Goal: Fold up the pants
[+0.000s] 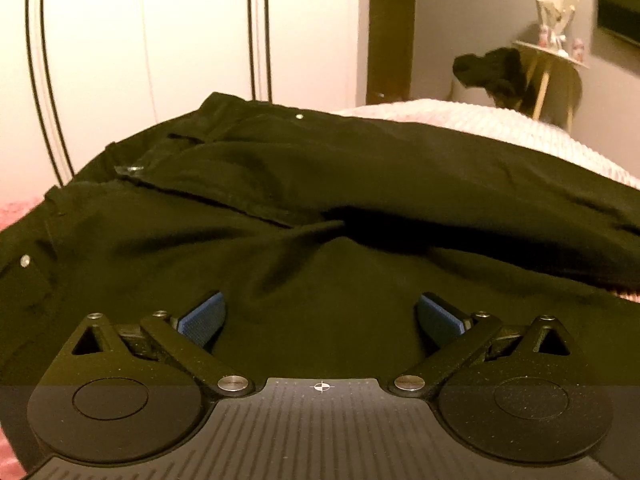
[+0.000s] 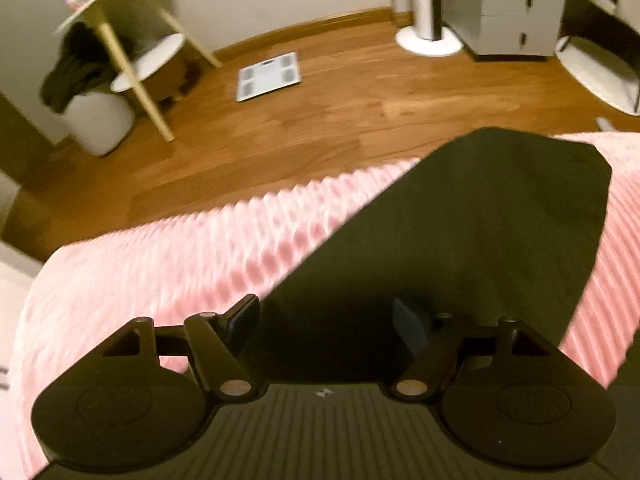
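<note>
On the pink ribbed bedcover [image 2: 168,256]: black pants [image 1: 320,184] spread flat, both tools empty.

Waistband and fly button [image 1: 299,116] lie toward the far left side of the bed; the leg end [image 2: 520,184] runs out to the edge nearest the wooden floor [image 2: 320,112]. Laid out long like this, probably so a lengthwise fold can start. Left gripper [image 1: 320,316] sits low over the seat area, blue pads [image 1: 202,318] apart, nothing between them. Right gripper [image 2: 324,324] hovers over the leg's edge, jaws apart, cloth beneath but not pinched; likely lining up a grab there.

Black gripper [image 1: 320,320], blue pads [image 1: 202,318]
</note>
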Tool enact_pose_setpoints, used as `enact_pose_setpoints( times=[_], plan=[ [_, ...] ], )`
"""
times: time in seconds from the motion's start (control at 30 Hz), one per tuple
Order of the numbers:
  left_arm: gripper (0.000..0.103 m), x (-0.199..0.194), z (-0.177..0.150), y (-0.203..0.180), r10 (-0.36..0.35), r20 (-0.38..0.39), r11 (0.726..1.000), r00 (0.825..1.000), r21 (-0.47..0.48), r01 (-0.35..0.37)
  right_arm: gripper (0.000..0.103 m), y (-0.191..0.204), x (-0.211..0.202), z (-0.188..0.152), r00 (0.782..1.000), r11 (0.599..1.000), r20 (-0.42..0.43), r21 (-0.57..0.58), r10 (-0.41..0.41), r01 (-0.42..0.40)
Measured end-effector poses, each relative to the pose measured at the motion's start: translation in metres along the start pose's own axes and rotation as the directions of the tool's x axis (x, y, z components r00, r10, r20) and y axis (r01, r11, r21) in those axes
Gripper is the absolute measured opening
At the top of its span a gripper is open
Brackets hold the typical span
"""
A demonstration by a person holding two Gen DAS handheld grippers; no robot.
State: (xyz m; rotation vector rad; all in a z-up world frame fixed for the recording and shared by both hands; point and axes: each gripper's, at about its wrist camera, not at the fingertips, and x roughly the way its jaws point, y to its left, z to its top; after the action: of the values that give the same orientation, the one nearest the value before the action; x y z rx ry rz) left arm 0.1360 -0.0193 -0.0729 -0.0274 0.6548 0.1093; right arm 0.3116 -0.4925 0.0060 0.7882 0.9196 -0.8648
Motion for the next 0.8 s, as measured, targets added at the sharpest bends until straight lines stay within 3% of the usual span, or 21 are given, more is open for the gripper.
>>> enact_pose_setpoints(
  times=[0.2,0.37,0.43,0.47,0.53,0.6,0.7,0.8],
  plan=[
    [0.103,0.003,-0.003,-0.006,0.023,0.014,0.999,1.0,0.024,-0.024,0.07,0.004,0.034,0.013,0.991,0.99,0.023,0.042,-0.132,0.131],
    [0.103,0.001,-0.005,-0.006,0.027,0.015,0.999,1.0,0.024,-0.027,0.068,0.005,0.044,0.007,0.983,0.984,0.058,-0.004,-0.177,0.177],
    [0.103,0.002,-0.005,-0.005,0.024,0.021,0.999,1.0,0.021,-0.024,0.051,0.004,0.039,0.0,0.98,0.982,0.085,-0.049,-0.179,0.183],
    [0.103,0.002,-0.005,-0.004,0.022,0.022,1.0,1.0,0.019,-0.023,0.043,0.001,0.036,-0.003,0.982,0.984,0.098,-0.061,-0.159,0.166],
    [0.103,0.002,-0.006,-0.005,0.025,0.025,0.999,0.999,0.022,-0.026,0.016,-0.009,0.025,-0.007,0.991,0.994,0.108,-0.054,-0.085,0.091],
    [0.103,0.002,-0.005,-0.004,0.023,0.026,1.0,0.999,0.02,-0.024,0.011,-0.022,0.005,-0.014,0.99,0.997,0.14,-0.07,-0.007,0.017],
    [0.103,0.003,-0.005,-0.003,0.021,0.027,1.0,0.999,0.018,-0.022,0.009,-0.063,-0.03,-0.038,0.971,0.99,0.2,-0.066,0.134,-0.123],
    [0.103,0.002,-0.005,-0.002,0.017,0.027,1.0,0.999,0.014,-0.018,0.009,-0.125,-0.076,-0.087,0.918,0.959,0.288,-0.008,0.274,-0.284]
  ],
)
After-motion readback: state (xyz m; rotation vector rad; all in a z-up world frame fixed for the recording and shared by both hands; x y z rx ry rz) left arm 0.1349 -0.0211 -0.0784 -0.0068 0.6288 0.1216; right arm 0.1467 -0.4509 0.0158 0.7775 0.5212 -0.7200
